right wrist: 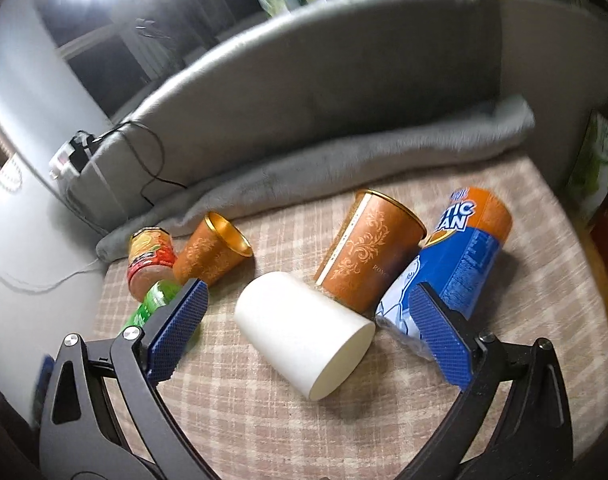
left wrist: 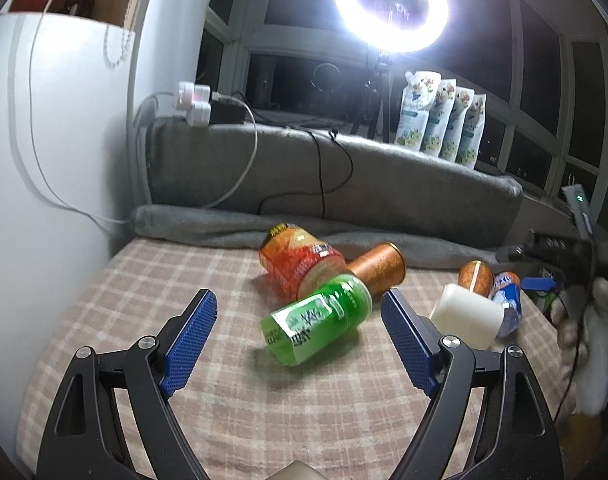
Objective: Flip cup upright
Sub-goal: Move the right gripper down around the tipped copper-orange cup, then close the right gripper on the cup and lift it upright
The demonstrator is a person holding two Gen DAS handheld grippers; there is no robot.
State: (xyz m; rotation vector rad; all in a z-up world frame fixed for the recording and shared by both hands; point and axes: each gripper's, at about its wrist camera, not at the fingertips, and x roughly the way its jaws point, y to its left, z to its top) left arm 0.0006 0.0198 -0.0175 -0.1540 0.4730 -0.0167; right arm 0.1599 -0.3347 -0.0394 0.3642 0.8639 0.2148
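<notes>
A white cup lies on its side on the checked cloth, between my right gripper's open fingers; it also shows in the left wrist view. Several other cups lie on their sides: a green one between the open fingers of my left gripper, a red-orange printed one, two orange-gold ones, and a blue-orange one. Both grippers are empty.
A rolled grey blanket and a grey cushion border the far side. A white wall stands at the left. Cables, a power adapter, a ring light and pouches are behind.
</notes>
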